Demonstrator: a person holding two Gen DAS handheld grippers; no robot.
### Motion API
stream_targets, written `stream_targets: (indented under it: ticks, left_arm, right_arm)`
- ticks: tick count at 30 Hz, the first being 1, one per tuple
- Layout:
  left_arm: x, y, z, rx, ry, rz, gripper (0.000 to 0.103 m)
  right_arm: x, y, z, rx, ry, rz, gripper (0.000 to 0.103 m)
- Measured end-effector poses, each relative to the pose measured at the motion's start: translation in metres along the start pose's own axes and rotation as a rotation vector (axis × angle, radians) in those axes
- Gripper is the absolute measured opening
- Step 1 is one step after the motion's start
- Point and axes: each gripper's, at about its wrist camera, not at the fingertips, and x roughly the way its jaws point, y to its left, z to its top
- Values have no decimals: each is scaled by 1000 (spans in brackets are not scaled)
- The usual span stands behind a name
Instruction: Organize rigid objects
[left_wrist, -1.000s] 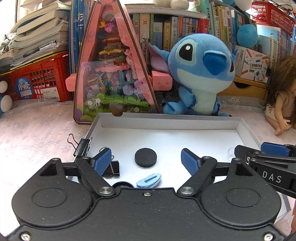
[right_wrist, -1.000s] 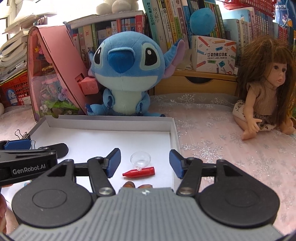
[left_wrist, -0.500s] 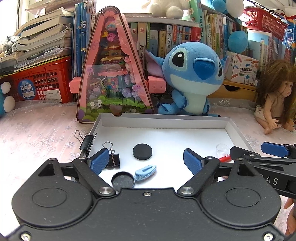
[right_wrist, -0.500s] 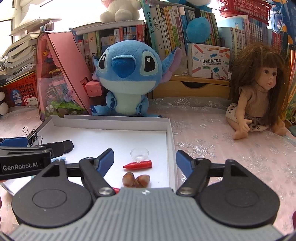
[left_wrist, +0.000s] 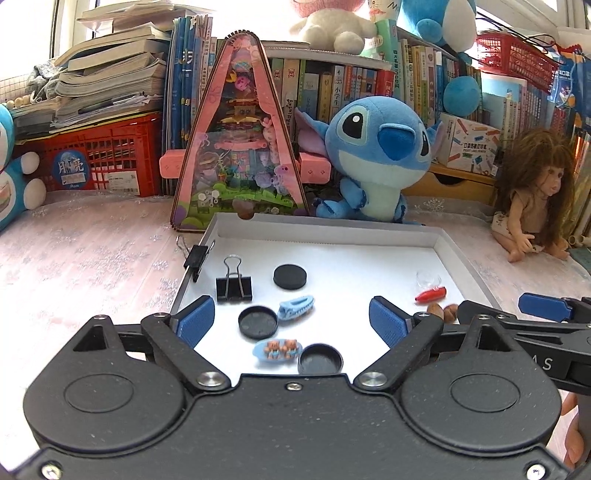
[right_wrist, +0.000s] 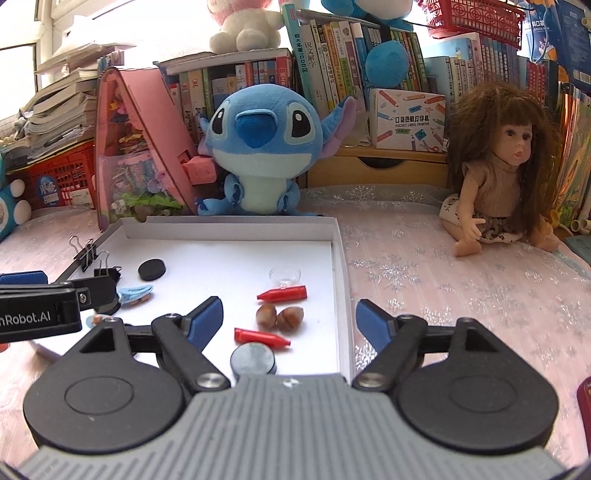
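Both tools have pulled back — left tool (left_wrist: 291, 319) and right tool (right_wrist: 290, 319) gape empty, white tray (right_wrist: 341, 258) items still unsorted.

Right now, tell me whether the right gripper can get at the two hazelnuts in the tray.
Probably yes. The right gripper is open with the hazelnuts just ahead between its jaws; nothing covers them, though a red cap lies close.

In the right wrist view, the right gripper's grey body hid the near edge of a grey disc (right_wrist: 253, 359) at six o'clock in the white tray (right_wrist: 341, 258). The left gripper's arm covered part of a blue clip (right_wrist: 133, 293) at nine o'clock. A red object (right_wrist: 585, 404) at four o'clock was cut off by the frame, its identity unclear.
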Motion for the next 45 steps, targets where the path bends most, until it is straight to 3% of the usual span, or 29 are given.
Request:
stream_targets:
  ticks: [13, 25, 45]
  left_arm:
    - [-28, 2, -22, 32, -16, -6, 91]
    - [-44, 4, -44, 61, -2, 0, 92]
    - [-46, 17, -86, 47, 66, 63, 93]
  right_arm:
    - [-23, 5, -15, -1, -22, 19, 90]
    - [-41, 4, -33, 1, -26, 45, 99]
    - [-45, 6, -71, 11, 43, 3, 103]
